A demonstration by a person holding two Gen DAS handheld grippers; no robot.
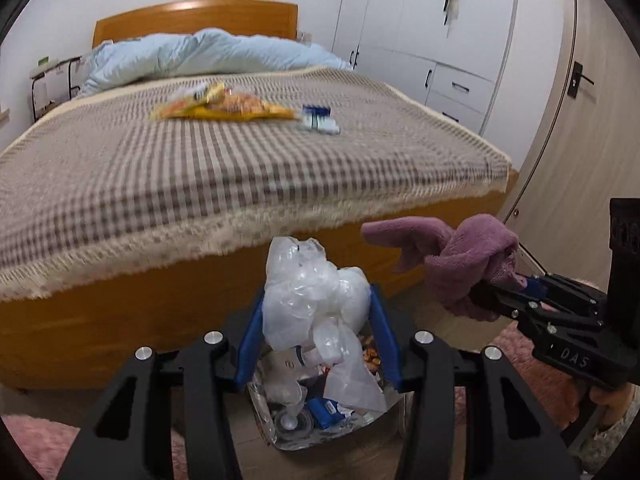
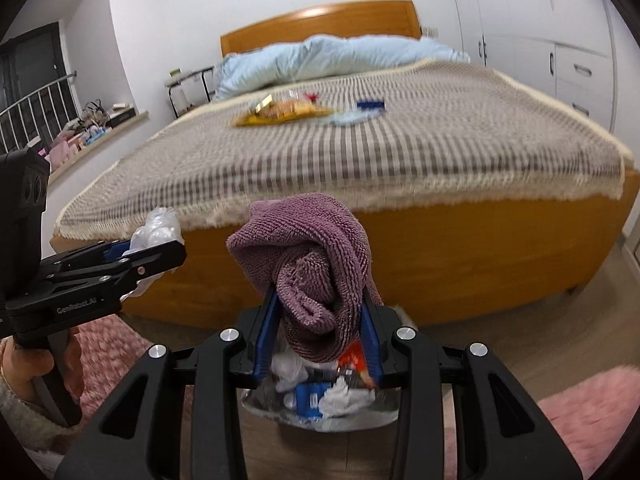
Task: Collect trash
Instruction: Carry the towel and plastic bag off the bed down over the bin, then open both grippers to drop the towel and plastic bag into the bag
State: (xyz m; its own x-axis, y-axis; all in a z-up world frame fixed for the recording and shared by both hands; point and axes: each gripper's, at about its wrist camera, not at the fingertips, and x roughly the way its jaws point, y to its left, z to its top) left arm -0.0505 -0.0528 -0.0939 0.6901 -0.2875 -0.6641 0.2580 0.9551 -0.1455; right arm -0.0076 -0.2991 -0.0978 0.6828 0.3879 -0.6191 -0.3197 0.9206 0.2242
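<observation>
Soft indoor light is glaring off the headboard [image 1: 196,20] around 12 o'clock, motion blur is smearing the bedspread [image 2: 360,152], and fisheye edges are bending and darkening.

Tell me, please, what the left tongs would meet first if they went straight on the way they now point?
Most likely the trash bin on the floor just below them. The left tongs are shut on a crumpled plastic bag that hangs right over it; the wooden bed frame stands behind. Depth is hard to judge.
</observation>
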